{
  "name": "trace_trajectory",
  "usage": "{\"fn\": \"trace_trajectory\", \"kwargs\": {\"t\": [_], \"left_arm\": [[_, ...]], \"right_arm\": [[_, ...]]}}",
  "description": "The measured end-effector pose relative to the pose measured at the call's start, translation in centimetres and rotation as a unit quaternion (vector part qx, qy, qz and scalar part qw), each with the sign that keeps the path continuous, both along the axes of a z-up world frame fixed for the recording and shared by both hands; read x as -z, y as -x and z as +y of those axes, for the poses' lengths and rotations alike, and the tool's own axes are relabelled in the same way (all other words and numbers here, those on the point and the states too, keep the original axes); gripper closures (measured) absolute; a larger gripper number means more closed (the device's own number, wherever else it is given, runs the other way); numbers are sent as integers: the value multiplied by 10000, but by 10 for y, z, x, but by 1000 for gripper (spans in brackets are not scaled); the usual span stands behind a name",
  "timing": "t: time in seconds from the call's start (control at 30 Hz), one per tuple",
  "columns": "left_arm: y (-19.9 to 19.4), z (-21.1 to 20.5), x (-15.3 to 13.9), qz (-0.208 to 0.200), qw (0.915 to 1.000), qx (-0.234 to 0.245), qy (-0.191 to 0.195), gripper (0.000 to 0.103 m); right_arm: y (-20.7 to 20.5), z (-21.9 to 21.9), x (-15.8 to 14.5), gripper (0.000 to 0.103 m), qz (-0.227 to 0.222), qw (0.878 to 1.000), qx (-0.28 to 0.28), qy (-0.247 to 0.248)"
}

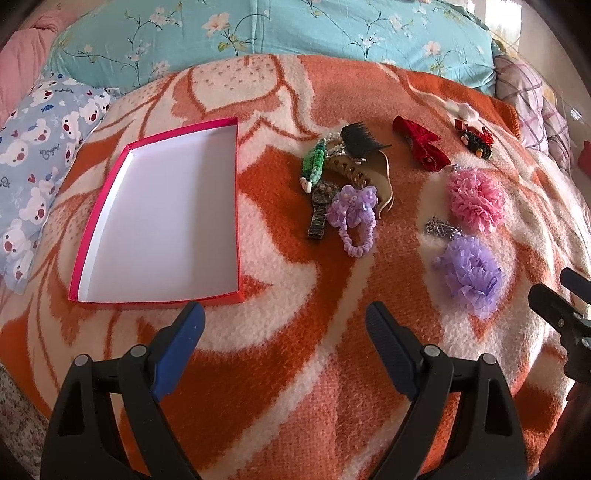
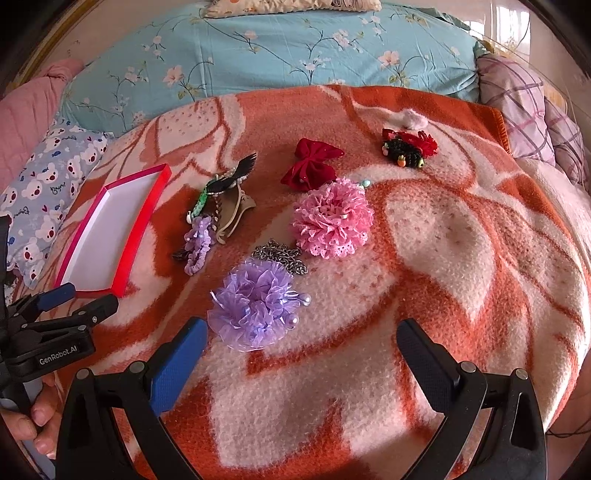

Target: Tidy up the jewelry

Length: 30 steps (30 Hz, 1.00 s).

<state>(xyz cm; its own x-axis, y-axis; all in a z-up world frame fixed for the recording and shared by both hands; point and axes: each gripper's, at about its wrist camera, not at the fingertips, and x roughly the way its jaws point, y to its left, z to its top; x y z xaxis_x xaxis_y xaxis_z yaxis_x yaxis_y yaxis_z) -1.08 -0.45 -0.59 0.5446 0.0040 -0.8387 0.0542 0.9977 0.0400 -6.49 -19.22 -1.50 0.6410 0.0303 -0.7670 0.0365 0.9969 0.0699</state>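
An open red box point(image 1: 166, 206) with a white inside lies empty on the orange blanket, also in the right wrist view point(image 2: 110, 232). Right of it lie hair pieces: a purple ruffle flower point(image 1: 471, 275) point(image 2: 255, 304), a pink one point(image 1: 476, 199) point(image 2: 332, 218), a silver chain point(image 2: 282, 254), a red bow point(image 1: 423, 142) point(image 2: 312, 164), a purple scrunchie point(image 1: 354, 218), a brown claw clip point(image 1: 369, 173), a green bracelet point(image 1: 314, 162). My left gripper point(image 1: 284, 314) is open and empty near the box's front corner. My right gripper point(image 2: 303, 332) is open and empty just before the purple flower.
An orange and cream blanket point(image 1: 295, 369) covers the bed. A teal floral quilt point(image 1: 258, 29) lies at the back, a bear-print pillow point(image 1: 40, 155) at the left, a plaid pillow point(image 2: 524, 107) at the right. A black and red beaded clip point(image 2: 408, 147) lies far right.
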Motion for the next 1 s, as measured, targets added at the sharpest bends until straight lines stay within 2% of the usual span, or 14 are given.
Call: {"fn": "trace_trajectory", "kwargs": {"t": [0.37,0.63,1.0], "left_arm": [[-1,-1,1,-2,10000,28,29,13],[-3,-4,4,29,10000,80,45,13],[-9,-10,9,92,9998,145,34,13]], "right_arm": [[2,0,-2,0,-64,10000,25,71],[0,-9,0,1,-73,9998,31,-161],[-8,-18,7,0,35,9996,144,-234]]}}
